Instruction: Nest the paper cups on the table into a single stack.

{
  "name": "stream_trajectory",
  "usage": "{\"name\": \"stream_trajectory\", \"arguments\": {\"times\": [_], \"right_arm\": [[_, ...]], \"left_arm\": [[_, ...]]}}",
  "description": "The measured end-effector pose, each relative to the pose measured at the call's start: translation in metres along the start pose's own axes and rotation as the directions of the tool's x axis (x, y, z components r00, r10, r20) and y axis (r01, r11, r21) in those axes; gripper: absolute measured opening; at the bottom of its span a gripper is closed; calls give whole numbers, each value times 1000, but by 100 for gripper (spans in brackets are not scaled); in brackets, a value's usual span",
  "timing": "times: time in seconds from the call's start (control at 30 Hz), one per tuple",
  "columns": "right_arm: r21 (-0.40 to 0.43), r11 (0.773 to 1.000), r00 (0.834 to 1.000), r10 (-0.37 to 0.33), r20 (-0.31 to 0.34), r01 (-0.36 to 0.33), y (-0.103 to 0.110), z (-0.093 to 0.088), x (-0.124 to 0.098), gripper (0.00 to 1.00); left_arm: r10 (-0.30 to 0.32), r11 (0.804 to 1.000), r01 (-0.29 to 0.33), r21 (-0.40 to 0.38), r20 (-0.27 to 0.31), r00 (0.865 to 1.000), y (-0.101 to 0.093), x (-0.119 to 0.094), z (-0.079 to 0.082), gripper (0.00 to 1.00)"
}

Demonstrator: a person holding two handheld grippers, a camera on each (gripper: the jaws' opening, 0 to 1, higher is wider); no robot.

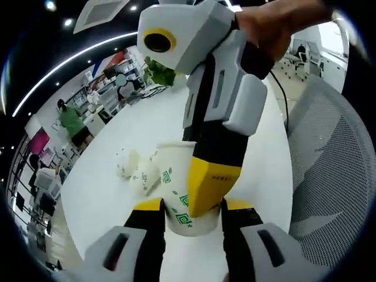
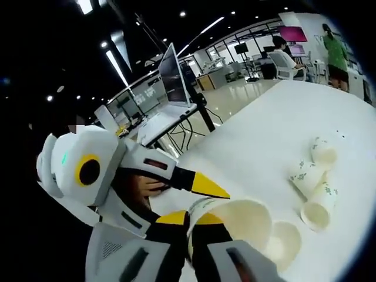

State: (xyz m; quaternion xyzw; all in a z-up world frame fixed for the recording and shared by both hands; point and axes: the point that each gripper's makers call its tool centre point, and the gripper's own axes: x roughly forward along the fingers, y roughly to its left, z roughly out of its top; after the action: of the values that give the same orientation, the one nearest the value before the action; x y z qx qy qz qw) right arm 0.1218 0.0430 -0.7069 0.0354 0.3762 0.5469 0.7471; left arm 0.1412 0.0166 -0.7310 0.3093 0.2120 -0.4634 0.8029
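A white paper cup (image 1: pixel 179 197) with green marks stands upright between the jaws of my left gripper (image 1: pixel 194 207), which is shut on its lower part. My right gripper (image 1: pixel 198 179) comes down from above, held by a hand, shut on the cup's wall at the rim. In the right gripper view the same cup (image 2: pixel 238 222) shows its open mouth, its rim pinched by my right gripper (image 2: pixel 191 220), with the left gripper (image 2: pixel 202 191) beside it. Another cup mouth (image 2: pixel 286 244) lies next to it. Three loose cups (image 1: pixel 141 170) lie on their sides on the white table (image 1: pixel 100 194).
The loose cups (image 2: pixel 314 182) lie spread to the right on the table (image 2: pixel 270 123). A grey mesh chair (image 1: pixel 335 176) stands at the table's edge. An open laptop on a stand (image 2: pixel 170 88) is behind the left gripper. People and desks are far in the background.
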Motion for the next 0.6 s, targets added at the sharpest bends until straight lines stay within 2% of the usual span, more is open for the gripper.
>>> {"name": "stream_trajectory", "arguments": {"times": [0.1, 0.27, 0.37, 0.6], "right_arm": [[-13, 1000, 1000, -15, -2, 15, 0, 0, -5, 0], [-21, 999, 999, -48, 6, 48, -9, 4, -15, 0], [-30, 997, 997, -71, 4, 71, -19, 4, -19, 0], [-65, 990, 991, -129, -27, 127, -28, 1, -37, 0]], "left_arm": [[9, 999, -9, -33, 0, 1000, 2, -1, -1, 36], [31, 993, -30, -114, 9, 999, 6, -3, -5, 44], [42, 987, -40, -155, 10, 999, 8, -5, -7, 46], [56, 969, -50, -242, 20, 998, 5, -7, -10, 49]]}}
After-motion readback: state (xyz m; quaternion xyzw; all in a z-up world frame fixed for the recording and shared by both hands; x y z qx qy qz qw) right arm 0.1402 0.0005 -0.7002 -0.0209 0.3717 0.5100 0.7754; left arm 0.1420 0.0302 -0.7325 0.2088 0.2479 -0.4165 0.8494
